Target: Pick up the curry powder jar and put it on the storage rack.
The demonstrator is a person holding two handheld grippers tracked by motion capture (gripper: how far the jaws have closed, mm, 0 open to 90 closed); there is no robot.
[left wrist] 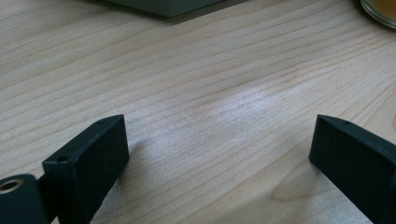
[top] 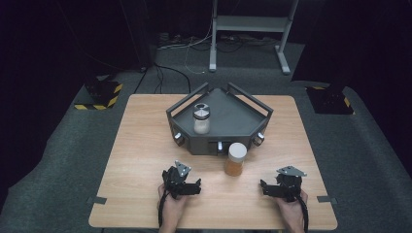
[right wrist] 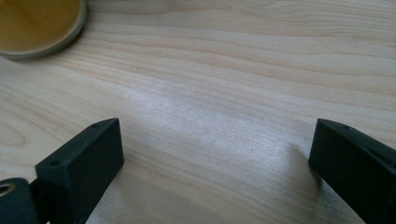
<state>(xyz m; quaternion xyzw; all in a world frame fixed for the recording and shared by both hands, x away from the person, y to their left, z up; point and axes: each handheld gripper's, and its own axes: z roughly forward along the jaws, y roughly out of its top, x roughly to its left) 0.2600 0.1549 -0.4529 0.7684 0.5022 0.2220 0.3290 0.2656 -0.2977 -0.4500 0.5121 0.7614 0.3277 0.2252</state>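
On my left, the left gripper (top: 193, 186) sits low over the wooden table (top: 141, 145), near the front edge, held in the person's left hand (top: 171, 208). In the left gripper view its jaws are spread wide with bare wood grain between them; they grip nothing, and I cannot tell whether the tips rest on the table.

Moving toward the middle, the dark grey tray (top: 243, 116) stands at the far half of the table, with a clear jar (top: 201, 119) of pale contents upright inside its left part. Just in front of the tray, between my two grippers but farther out, the amber jar (top: 235, 158) with a cream lid stands upright on the wood. Its base shows at the top right corner of the left gripper view and at the top left of the right gripper view, well apart from both sets of jaws.

On my right, the right gripper (top: 265, 187) is held by the right hand (top: 293, 213) near the front edge. Its jaws are also spread wide, with only bare table between them.
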